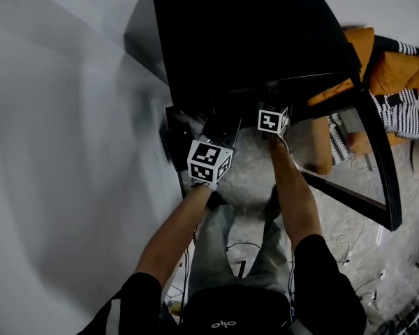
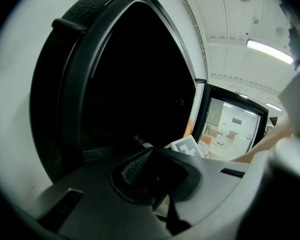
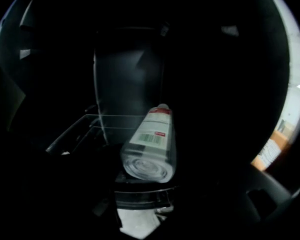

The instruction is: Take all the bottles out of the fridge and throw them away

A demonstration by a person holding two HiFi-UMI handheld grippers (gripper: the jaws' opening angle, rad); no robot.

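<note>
Head view looked down on two bare forearms reaching up-frame toward one black fridge [image 1: 251, 33] that filled the upper centre. The left forearm [image 1: 171, 239] ran from the lower left and the right forearm [image 1: 293, 194] from the lower right. Each ended at one marker cube, two in all: the left cube [image 1: 209, 160] sat lower and nearer, and the right cube [image 1: 272, 121] sat higher, at the mouth of the fridge. One glass door [image 1: 377, 159] stood swung open toward the right edge, over a pale stone floor [image 1: 258, 166]. Orange cushions [image 1: 398, 65] with striped cloth lay at the upper right.

Left gripper view showed the left gripper [image 2: 152, 176] with its dark jaws pressed together and nothing between them. It was aimed a little downward at the dark opening, and the right cube was in sight just beyond it. One ceiling light [image 2: 270, 51] glowed at the upper right.

Right gripper view looked into the unlit interior. One bottle [image 3: 150, 149], clear plastic with a white barcode label and a red band, lay on its side in the middle of the frame, with its base toward the camera and its cap end pointing away. The right gripper [image 3: 150, 191], tilted downward, had its jaws spread wide, and no pad pressed on the bottle. I counted no other bottle in the darkness.
</note>
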